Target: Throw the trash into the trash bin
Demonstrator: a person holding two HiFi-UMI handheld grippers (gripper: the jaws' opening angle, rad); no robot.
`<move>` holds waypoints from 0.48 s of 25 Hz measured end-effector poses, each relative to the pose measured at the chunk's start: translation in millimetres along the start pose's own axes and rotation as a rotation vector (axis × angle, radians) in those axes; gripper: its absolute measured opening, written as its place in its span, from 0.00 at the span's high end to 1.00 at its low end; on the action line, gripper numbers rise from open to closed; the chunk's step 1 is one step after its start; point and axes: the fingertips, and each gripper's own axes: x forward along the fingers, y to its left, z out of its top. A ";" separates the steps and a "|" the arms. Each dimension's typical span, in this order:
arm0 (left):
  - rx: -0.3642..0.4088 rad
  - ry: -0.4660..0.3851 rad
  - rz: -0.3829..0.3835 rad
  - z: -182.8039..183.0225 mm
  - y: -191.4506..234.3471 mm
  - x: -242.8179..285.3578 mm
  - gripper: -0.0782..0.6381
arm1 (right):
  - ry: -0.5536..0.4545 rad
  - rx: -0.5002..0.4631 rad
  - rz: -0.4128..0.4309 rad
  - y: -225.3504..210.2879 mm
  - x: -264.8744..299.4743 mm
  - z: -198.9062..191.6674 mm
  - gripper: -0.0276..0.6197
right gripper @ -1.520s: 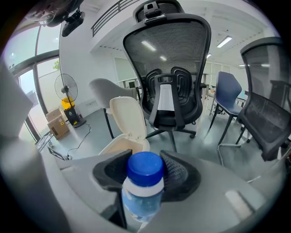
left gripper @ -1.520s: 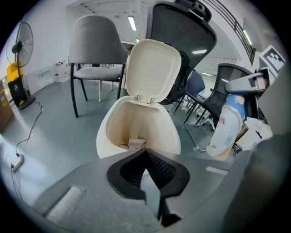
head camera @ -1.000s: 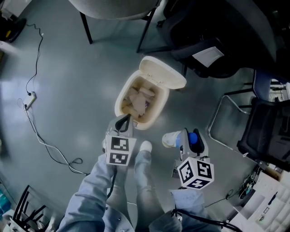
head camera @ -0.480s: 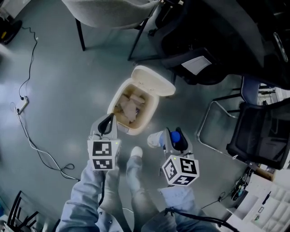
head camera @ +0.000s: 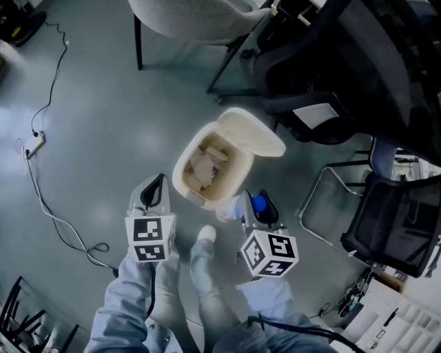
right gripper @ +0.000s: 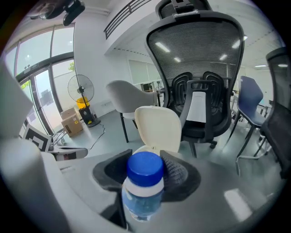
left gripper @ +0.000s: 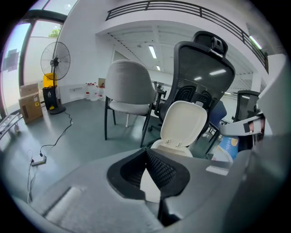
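The cream trash bin stands on the grey floor with its lid flipped open and crumpled paper inside. My right gripper is shut on a clear plastic bottle with a blue cap, held just beside the bin's near rim. In the right gripper view the bottle stands between the black pads, with the bin lid right behind it. My left gripper hangs to the left of the bin, shut and holding nothing. The left gripper view shows its jaw tips meeting in front of the bin lid.
A grey chair and black office chairs stand behind the bin, and another chair is at the right. A cable trails over the floor at left. The person's shoe and legs are between the grippers.
The right gripper has carried the bottle left, up to the bin's near rim. The left gripper has drawn away from the rim to the left.
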 end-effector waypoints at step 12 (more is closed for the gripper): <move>-0.048 0.028 0.080 -7.4 68.1 7.6 0.88 | 0.023 -0.071 0.064 44.5 69.8 14.1 0.66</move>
